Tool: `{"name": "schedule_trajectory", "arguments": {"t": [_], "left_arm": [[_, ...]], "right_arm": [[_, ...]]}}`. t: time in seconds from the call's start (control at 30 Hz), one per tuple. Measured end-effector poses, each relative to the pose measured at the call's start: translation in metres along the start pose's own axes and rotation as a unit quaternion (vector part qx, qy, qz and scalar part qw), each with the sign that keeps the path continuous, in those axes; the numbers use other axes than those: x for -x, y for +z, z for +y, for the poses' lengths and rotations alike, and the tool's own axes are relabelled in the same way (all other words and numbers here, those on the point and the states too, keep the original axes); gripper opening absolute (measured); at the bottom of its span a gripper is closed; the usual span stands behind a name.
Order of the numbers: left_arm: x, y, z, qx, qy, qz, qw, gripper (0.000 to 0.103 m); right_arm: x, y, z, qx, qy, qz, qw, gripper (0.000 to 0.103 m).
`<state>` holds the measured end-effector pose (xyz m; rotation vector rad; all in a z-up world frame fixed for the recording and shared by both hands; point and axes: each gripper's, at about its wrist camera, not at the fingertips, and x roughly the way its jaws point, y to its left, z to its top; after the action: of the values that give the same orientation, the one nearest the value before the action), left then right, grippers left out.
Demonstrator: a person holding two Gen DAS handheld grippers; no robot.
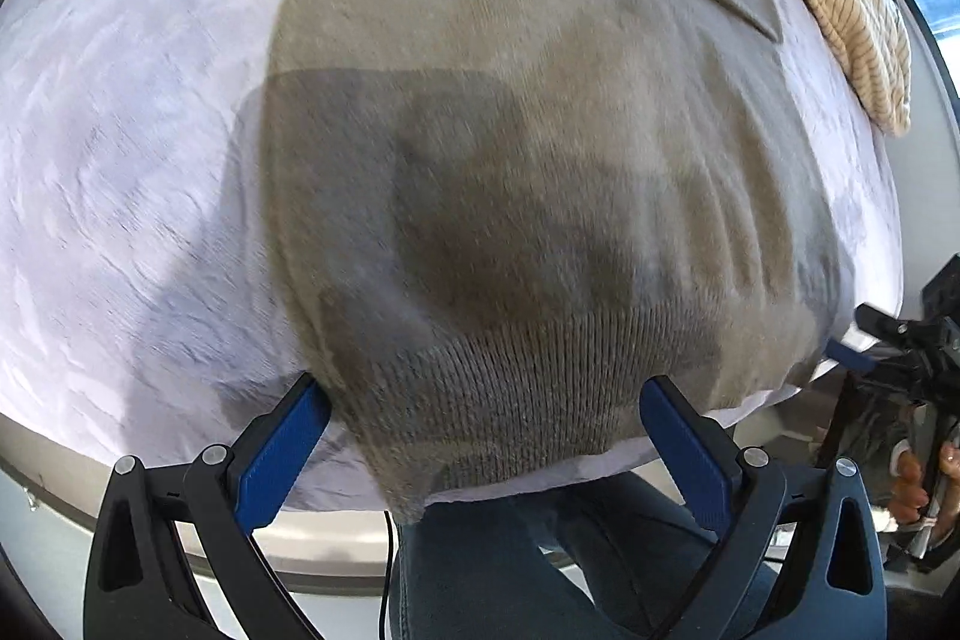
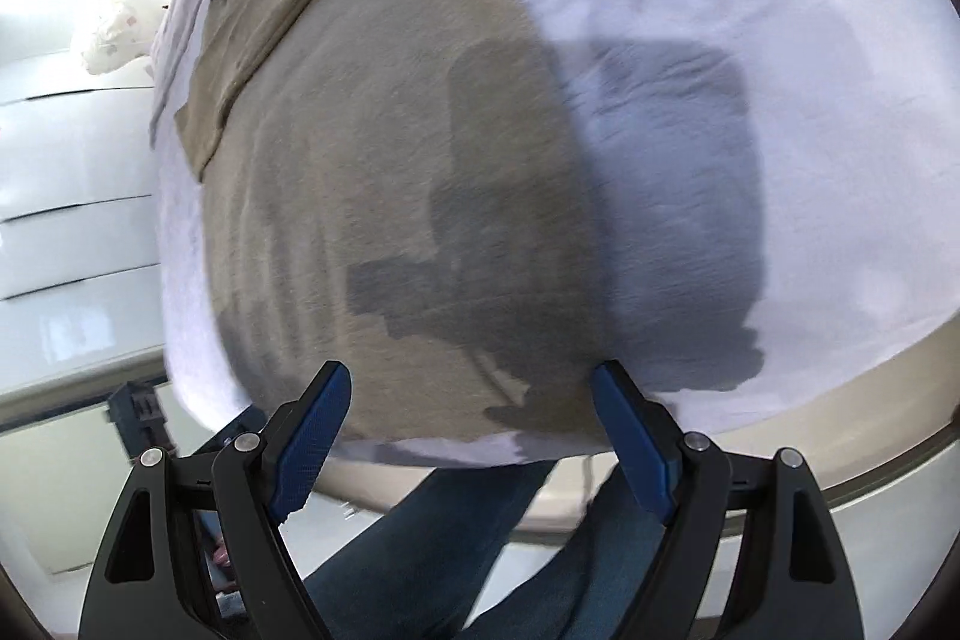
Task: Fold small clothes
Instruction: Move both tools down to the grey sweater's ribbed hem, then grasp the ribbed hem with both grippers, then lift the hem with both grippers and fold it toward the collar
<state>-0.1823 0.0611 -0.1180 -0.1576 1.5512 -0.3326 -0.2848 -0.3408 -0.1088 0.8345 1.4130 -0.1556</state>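
Observation:
A taupe knit sweater (image 1: 510,130) lies flat on a white-covered table (image 1: 120,160), its ribbed hem hanging slightly over the near edge. One sleeve is folded across the body at the far right. My left gripper (image 1: 483,397) is open, its blue fingers on either side of the hem's near corner, above the cloth and not gripping it. The sweater also shows in the right wrist view (image 2: 372,160), on the table (image 2: 750,10). My right gripper (image 2: 471,388) is open and empty above the sweater's near right hem. The right gripper also shows at the edge of the left wrist view (image 1: 900,346).
A cream striped garment (image 1: 852,10) lies at the table's far right edge. A white patterned cloth (image 2: 120,28) lies beyond the table's far left in the right wrist view. The person's jeans (image 1: 540,568) stand against the near table edge. Window blinds are behind.

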Motion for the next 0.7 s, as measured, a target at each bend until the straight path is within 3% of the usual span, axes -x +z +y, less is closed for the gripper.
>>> {"name": "schedule_trajectory", "arguments": {"t": [0.07, 0.2, 0.33, 0.4, 0.43, 0.47, 0.53, 0.57, 0.6, 0.63, 0.7], "left_arm": [[0.0, -0.002, 0.002, 0.001, -0.002, -0.004, 1.0, 0.103], [-0.002, -0.001, 0.011, 0.016, -0.015, -0.008, 0.9997, 0.103], [-0.001, 0.003, 0.012, 0.025, -0.029, -0.006, 0.9992, 0.102], [0.002, 0.001, 0.011, 0.023, -0.049, -0.004, 0.9985, 0.084], [0.001, 0.001, 0.008, 0.022, -0.057, 0.0, 0.9981, 0.064], [0.0, 0.001, 0.007, 0.02, -0.065, 0.006, 0.9977, 0.038], [-0.004, 0.002, 0.007, 0.024, -0.094, 0.026, 0.995, 0.01], [-0.003, 0.003, 0.009, 0.03, -0.108, 0.028, 0.9932, 0.01], [0.0, 0.004, 0.01, 0.032, -0.124, 0.028, 0.9914, 0.01], [0.003, 0.005, 0.01, 0.032, -0.134, 0.027, 0.9902, 0.01], [0.019, 0.011, 0.01, 0.029, -0.158, 0.016, 0.9868, 0.01]], "right_arm": [[0.009, -0.002, -0.004, 0.012, -0.003, -0.016, 1.0, 0.085], [0.005, 0.002, -0.015, 0.013, 0.01, -0.004, 1.0, 0.085], [-0.018, 0.008, -0.02, -0.006, 0.063, 0.028, 0.998, 0.086], [-0.021, 0.006, -0.018, -0.001, 0.083, 0.034, 0.996, 0.086], [-0.023, 0.005, -0.015, 0.004, 0.097, 0.037, 0.995, 0.086], [-0.024, 0.003, -0.012, 0.007, 0.108, 0.039, 0.993, 0.086], [-0.026, 0.002, -0.008, 0.006, 0.127, 0.042, 0.991, 0.083], [-0.026, 0.001, -0.008, 0.0, 0.125, 0.042, 0.991, 0.066], [-0.027, 0.002, -0.009, -0.01, 0.119, 0.045, 0.992, 0.021], [-0.029, 0.002, -0.01, -0.018, 0.119, 0.051, 0.991, 0.007], [-0.028, 0.001, -0.01, -0.023, 0.135, 0.053, 0.989, 0.007]]}}
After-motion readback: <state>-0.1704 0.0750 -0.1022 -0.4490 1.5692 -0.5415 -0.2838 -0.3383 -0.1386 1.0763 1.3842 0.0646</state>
